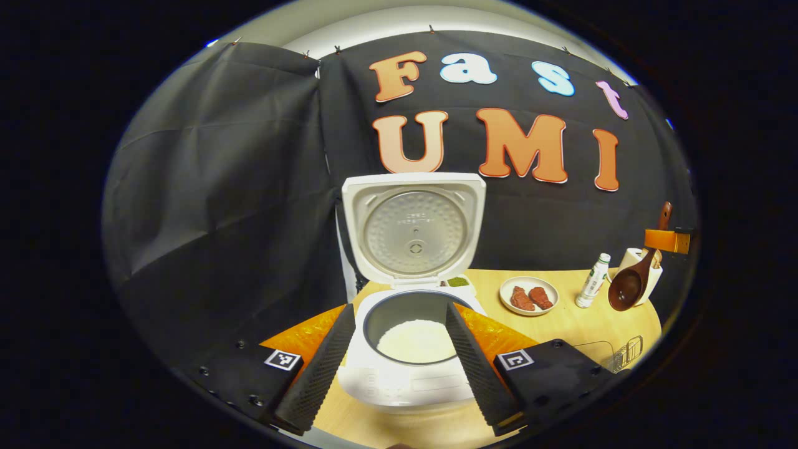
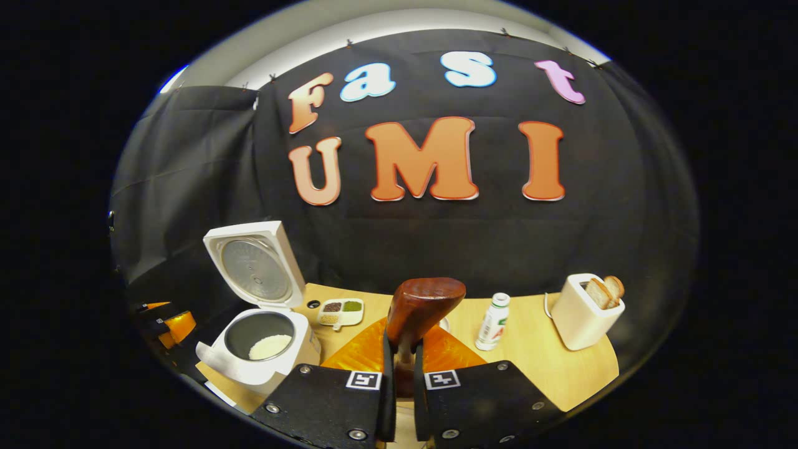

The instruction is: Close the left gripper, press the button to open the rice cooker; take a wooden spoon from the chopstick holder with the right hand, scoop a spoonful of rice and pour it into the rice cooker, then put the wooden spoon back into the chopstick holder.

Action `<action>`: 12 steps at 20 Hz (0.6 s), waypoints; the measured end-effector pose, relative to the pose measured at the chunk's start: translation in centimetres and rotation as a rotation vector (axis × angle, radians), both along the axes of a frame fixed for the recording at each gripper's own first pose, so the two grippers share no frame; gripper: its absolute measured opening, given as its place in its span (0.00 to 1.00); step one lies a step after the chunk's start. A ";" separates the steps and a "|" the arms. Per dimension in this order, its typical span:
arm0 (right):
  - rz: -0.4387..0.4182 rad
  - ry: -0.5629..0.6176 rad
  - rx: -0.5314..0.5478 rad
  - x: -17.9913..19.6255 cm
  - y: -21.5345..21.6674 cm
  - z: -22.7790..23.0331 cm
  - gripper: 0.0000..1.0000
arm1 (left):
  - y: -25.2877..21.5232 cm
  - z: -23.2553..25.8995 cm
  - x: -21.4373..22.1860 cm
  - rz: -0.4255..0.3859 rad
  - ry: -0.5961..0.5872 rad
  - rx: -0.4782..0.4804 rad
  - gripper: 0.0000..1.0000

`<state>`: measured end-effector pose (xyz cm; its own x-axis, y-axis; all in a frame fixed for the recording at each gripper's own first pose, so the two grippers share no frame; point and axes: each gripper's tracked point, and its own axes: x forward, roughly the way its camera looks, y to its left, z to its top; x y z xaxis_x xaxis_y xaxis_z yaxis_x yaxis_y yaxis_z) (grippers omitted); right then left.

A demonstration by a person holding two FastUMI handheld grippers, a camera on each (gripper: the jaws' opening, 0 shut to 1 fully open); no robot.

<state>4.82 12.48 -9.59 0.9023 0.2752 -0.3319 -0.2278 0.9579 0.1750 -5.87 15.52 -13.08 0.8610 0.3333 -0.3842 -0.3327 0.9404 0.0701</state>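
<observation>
While the right gripper point(image 2: 399, 365) pinches one wooden spoon point(image 2: 424, 305), the left gripper point(image 1: 400, 349) fingers spread wide around one open rice cooker point(image 1: 411, 337) (lid upright) near the desk point(image 1: 561, 324) edge.

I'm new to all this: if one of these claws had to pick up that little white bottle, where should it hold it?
Probably around the middle of the body of the bottle, jaws coming level from the front table edge. It stands upright and slim, with open wood between it and the toaster, so both sides look reachable.
</observation>
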 end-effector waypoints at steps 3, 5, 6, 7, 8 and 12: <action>-0.091 0.057 0.025 -1.3 -5.0 -1.9 0.11 | -2.3 0.3 1.7 -0.048 0.001 0.010 0.99; -0.150 0.077 0.032 -2.0 -8.1 -2.8 0.11 | -3.9 0.5 2.5 -0.073 -0.004 0.002 0.99; -0.173 0.082 0.034 -2.4 -9.4 -3.0 0.11 | -4.5 0.5 2.9 -0.084 -0.005 -0.003 0.99; -0.193 0.088 0.037 -2.8 -10.5 -3.1 0.11 | -5.1 0.6 3.4 -0.092 -0.007 -0.006 0.99; -0.207 0.098 0.043 -3.4 -11.5 -3.3 0.11 | -5.5 0.8 3.7 -0.097 -0.010 -0.006 0.99; -0.272 0.126 0.082 -5.3 -14.6 -4.4 0.11 | -7.3 1.2 5.1 -0.125 -0.016 0.003 0.99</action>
